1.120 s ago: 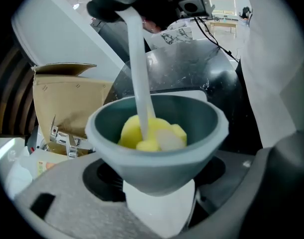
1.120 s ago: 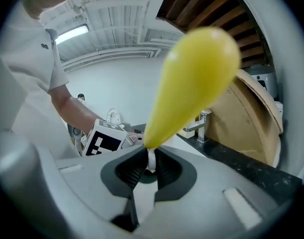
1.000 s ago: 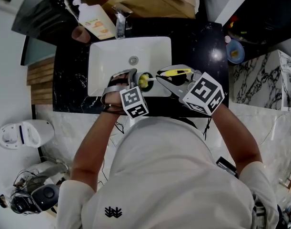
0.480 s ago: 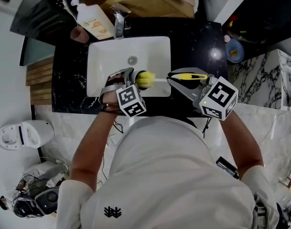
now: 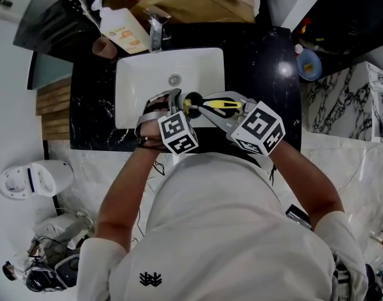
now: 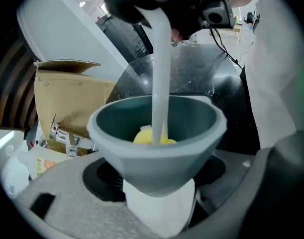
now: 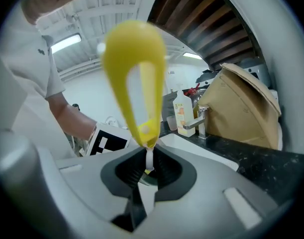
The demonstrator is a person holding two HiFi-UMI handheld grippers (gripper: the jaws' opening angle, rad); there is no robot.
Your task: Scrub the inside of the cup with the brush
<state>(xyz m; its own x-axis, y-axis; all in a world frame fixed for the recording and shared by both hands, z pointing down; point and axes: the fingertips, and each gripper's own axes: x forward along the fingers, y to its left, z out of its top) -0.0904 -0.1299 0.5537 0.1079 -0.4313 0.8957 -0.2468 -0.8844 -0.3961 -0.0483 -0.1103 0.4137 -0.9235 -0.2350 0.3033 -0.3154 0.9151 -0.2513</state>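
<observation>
In the head view my left gripper [image 5: 173, 103] holds a grey cup [image 5: 182, 102] on its side over the front of the white sink [image 5: 141, 74]. The left gripper view shows the cup [image 6: 156, 148] pinched between the jaws, mouth facing away. The brush's white shaft [image 6: 160, 73] runs down into it, and the yellow brush head [image 6: 148, 136] sits at the bottom. My right gripper [image 5: 217, 107] is shut on the brush's yellow handle [image 5: 224, 105], just right of the cup. In the right gripper view the handle [image 7: 134, 78] rises from the shut jaws of the right gripper [image 7: 148, 169].
A faucet [image 5: 157, 30], a soap bottle [image 5: 125, 30] and a small brown cup [image 5: 105, 46] stand behind the sink. A brown paper bag [image 5: 197, 2] lies at the back. The black counter [image 5: 266, 61] carries a blue dish [image 5: 309, 66] at the right.
Half a second ago the brush was drawn out to the right, its yellow head at the cup's mouth. Now the right gripper has moved left and the head is back inside the cup.
</observation>
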